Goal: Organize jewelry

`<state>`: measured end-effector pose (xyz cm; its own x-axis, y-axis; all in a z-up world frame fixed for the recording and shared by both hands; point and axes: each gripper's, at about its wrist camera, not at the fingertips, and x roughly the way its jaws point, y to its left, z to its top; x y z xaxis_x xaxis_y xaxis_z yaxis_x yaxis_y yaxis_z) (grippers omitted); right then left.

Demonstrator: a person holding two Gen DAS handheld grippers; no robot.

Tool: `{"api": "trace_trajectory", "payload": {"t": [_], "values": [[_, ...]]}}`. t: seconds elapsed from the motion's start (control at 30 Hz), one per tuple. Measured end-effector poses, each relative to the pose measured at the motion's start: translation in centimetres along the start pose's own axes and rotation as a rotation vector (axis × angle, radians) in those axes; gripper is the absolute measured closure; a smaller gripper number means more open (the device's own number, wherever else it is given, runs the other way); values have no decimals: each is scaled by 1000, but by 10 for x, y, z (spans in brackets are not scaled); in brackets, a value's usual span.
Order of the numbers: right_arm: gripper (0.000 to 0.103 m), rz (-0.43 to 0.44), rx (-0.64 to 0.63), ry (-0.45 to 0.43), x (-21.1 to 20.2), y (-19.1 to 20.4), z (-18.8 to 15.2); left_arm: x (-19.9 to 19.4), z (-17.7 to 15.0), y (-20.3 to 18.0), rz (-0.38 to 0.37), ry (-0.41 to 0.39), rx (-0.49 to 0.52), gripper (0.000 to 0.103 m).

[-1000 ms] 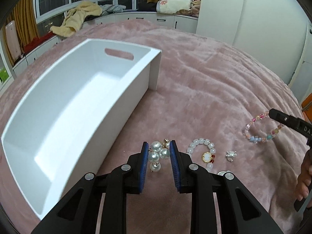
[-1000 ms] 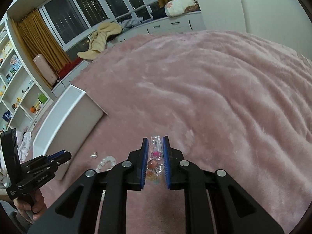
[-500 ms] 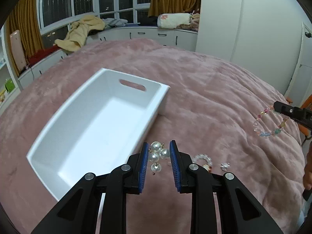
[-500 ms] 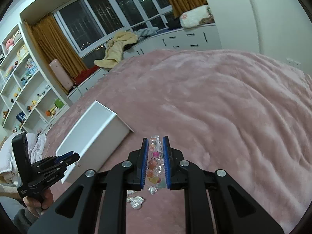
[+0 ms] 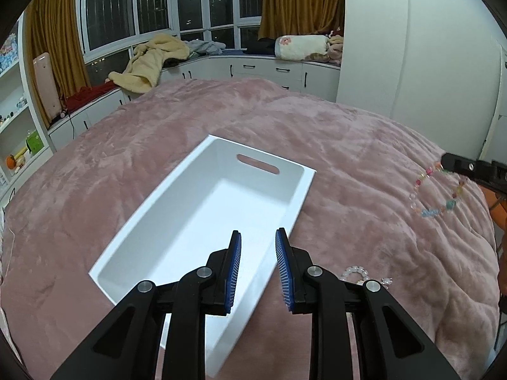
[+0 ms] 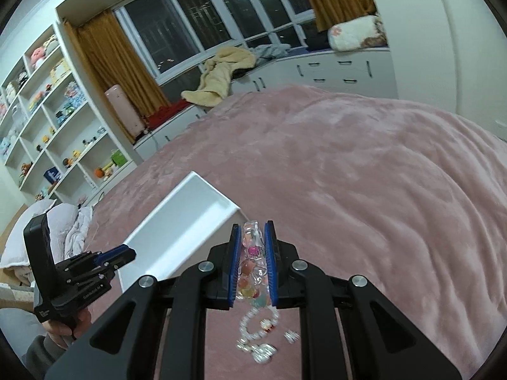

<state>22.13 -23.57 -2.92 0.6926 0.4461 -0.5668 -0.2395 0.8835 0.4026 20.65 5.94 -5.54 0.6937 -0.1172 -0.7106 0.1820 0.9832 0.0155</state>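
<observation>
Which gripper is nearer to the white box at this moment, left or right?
Left. The left gripper hangs over the near end of the white box. The right gripper, shut on a bead bracelet, is off to the box's side, over the pink blanket.

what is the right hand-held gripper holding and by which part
The right hand-held gripper pinches the colourful beaded bracelet by one stretch of its loop; the rest hangs free.

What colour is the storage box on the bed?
White storage box, clearest in the left wrist view.

A bed (image 5: 364,145) under a pink blanket was observed; a white bin (image 5: 177,231), a pearl bracelet (image 5: 355,273) and small charms (image 6: 263,350) were laid on it.
</observation>
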Motion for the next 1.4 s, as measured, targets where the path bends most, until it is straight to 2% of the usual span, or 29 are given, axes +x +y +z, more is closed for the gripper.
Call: {"api": "trace_trajectory", "payload": {"t": [0.07, 0.13, 0.17, 0.2, 0.27, 0.37, 0.43, 0.5, 0.67, 0.77, 0.8, 0.83, 0.97, 1.1, 1.13, 1.17, 1.4], "values": [[87, 16, -13, -3, 6, 11, 8, -2, 1, 4, -15, -2, 2, 66], [87, 22, -25, -7, 9, 19, 13, -2, -1, 0, -33, -2, 19, 28], [87, 26, -28, -9, 10, 23, 14, 0, -3, -4, -51, -4, 27, 20], [87, 27, -32, -8, 11, 25, 14, 1, -6, -9, -72, -10, 37, 16], [87, 22, -38, -4, 13, 27, 13, 13, -16, -28, -104, 18, 66, 16], [87, 3, -55, 1, 13, 26, 10, 33, -30, -49, -158, 59, 77, 26], [87, -11, -61, 2, 11, 22, 9, 48, -42, -62, -221, 90, 65, 36], [87, -20, -63, 3, 10, 18, 9, 61, -52, -71, -253, 110, 58, 37], [87, -30, -56, 1, 11, 12, 8, 104, -69, -67, -190, 159, 7, 49], [87, -27, -54, 3, 13, 11, 5, 127, -72, -51, -144, 194, -41, 63], [87, -27, -56, 4, 13, 11, 4, 136, -74, -44, -135, 214, -64, 73], [87, -27, -55, 4, 14, 10, 3, 141, -75, -41, -135, 229, -69, 78], [87, -20, -43, 8, 18, 8, 1, 153, -83, -41, -134, 263, -42, 75], [87, -9, -31, 13, 23, 7, 2, 160, -87, -36, -144, 275, -70, 78], [87, -5, -32, 12, 24, 9, 3, 158, -86, -36, -146, 269, -69, 79], [87, -3, -39, 11, 24, 12, 4, 157, -84, -38, -144, 263, -63, 87], [87, 19, -68, 0, 26, 30, 13, 140, -73, -44, -149, 239, -33, 87]]}}
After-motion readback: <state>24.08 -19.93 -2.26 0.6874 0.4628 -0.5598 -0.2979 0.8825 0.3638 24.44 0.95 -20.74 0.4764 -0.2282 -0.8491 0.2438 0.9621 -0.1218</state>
